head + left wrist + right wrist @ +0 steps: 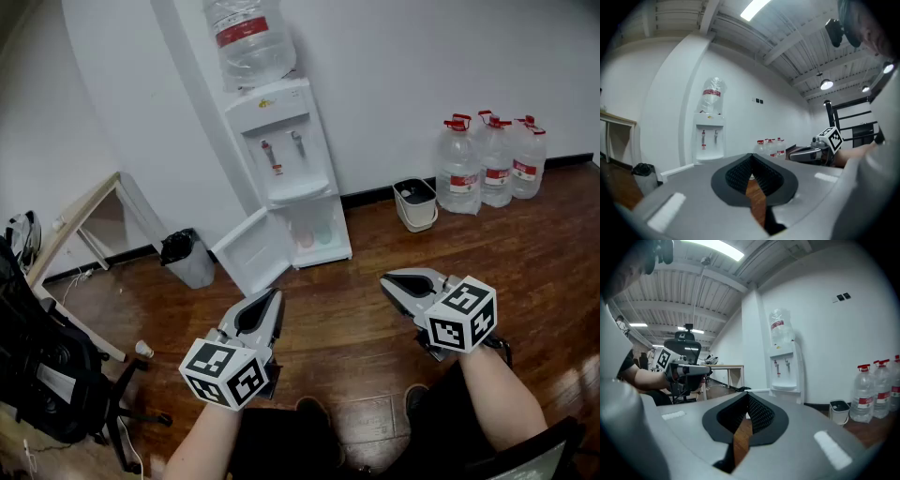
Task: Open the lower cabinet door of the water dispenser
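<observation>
The lower cabinet door of the water dispenser stands open. It is swung out toward the left of the head view, with its white inner face turned to the camera. The compartment behind it is exposed; its contents are too small to identify. The dispenser is white and stands on the wooden floor against a white wall. An inverted clear bottle with a red label sits on top, and two taps are set in the recess above the drip tray.

Surroundings:
- A small bin with a black liner stands just left of the open door.
- A white pail stands against the wall to the right of the dispenser.
- A group of clear jugs with red caps stands beyond the pail, farther right.
- A black office chair occupies the lower left of the head view.

Tongs:
- The left tongs are held level, well apart from the door. The jaws are together and nothing is between them.
- The right tongs are held level to the right of the left tongs, also well short of the dispenser. The jaws meet at the tips and carry nothing.
</observation>
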